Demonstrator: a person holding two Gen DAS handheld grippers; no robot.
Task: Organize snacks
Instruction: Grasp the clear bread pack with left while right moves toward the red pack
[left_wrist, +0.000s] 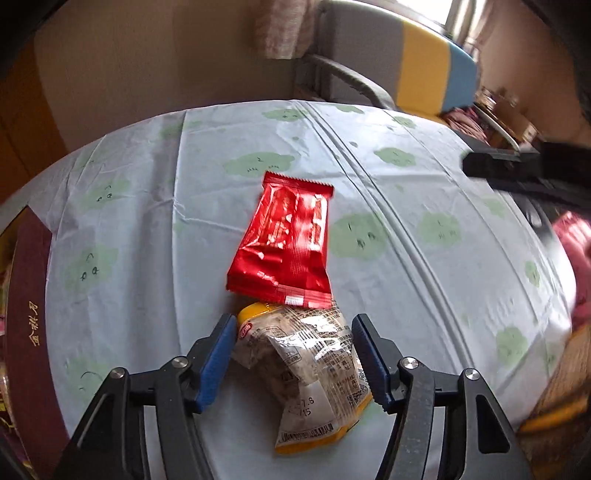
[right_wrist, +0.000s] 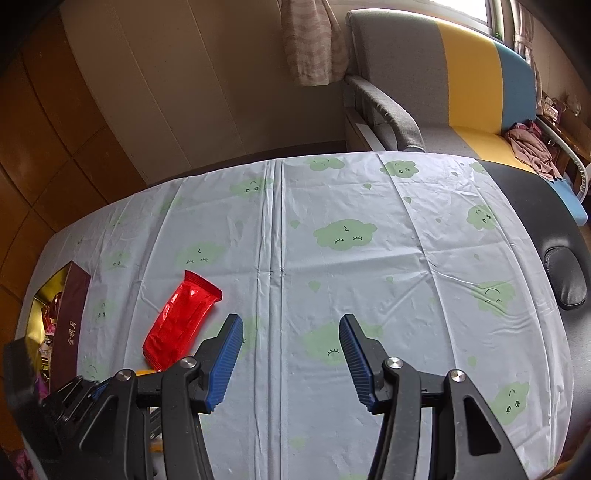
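The left gripper (left_wrist: 293, 356) straddled a clear-and-yellow snack packet (left_wrist: 314, 373) near the surface's (right_wrist: 369, 280) near edge; its jaws stood apart, and whether the blue pads pressed the wrapper could not be told. A red snack packet (left_wrist: 286, 245) lay just beyond it, overlapping its far end. The right gripper (right_wrist: 291, 356) hung open and empty over bare cloth. A maroon box (right_wrist: 70, 325) sat at the left edge.

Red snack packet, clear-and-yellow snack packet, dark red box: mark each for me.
Red snack packet (left_wrist: 284, 240): left wrist view, middle of its front.
Clear-and-yellow snack packet (left_wrist: 314, 369): left wrist view, clear middle, between the claw fingers.
Dark red box (right_wrist: 72, 325): right wrist view, its side wall.
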